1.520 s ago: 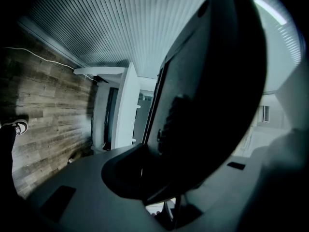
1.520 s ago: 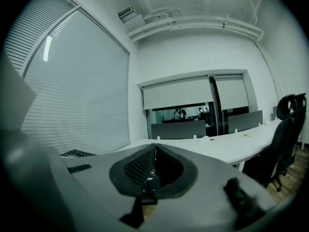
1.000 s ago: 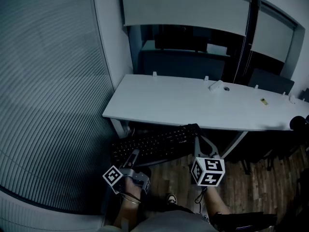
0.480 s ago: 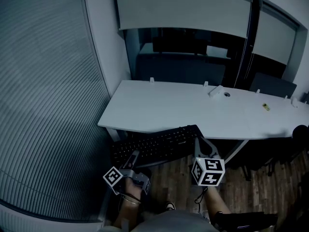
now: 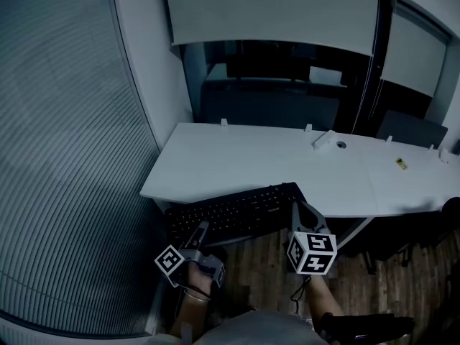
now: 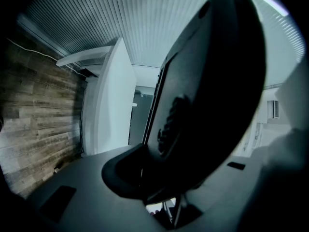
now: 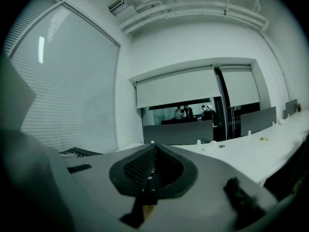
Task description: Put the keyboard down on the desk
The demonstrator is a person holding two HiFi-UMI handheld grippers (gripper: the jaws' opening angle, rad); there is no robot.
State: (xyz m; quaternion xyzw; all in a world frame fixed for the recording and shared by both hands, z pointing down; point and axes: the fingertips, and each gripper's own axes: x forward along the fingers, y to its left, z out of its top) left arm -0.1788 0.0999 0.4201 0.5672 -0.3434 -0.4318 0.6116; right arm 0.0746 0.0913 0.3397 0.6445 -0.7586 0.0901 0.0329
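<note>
Keyboard (image 5: 233,213) off desk (image 5: 237,160), held roughly level just before desk's front edge, above wooden floor (image 5: 359,282). Left gripper (image 5: 199,230) clamped on keyboard's near left edge. Right gripper (image 5: 295,208) clamped on keyboard's right end.

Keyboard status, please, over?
Left gripper, right gripper shut on keyboard ends. Keyboard aloft at desk edge, not down. White object farther back, no obstacle.

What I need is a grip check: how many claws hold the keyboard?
2. The left claw grips the keyboard at its near left edge. The right claw grips its right end. Neither is hidden.
</note>
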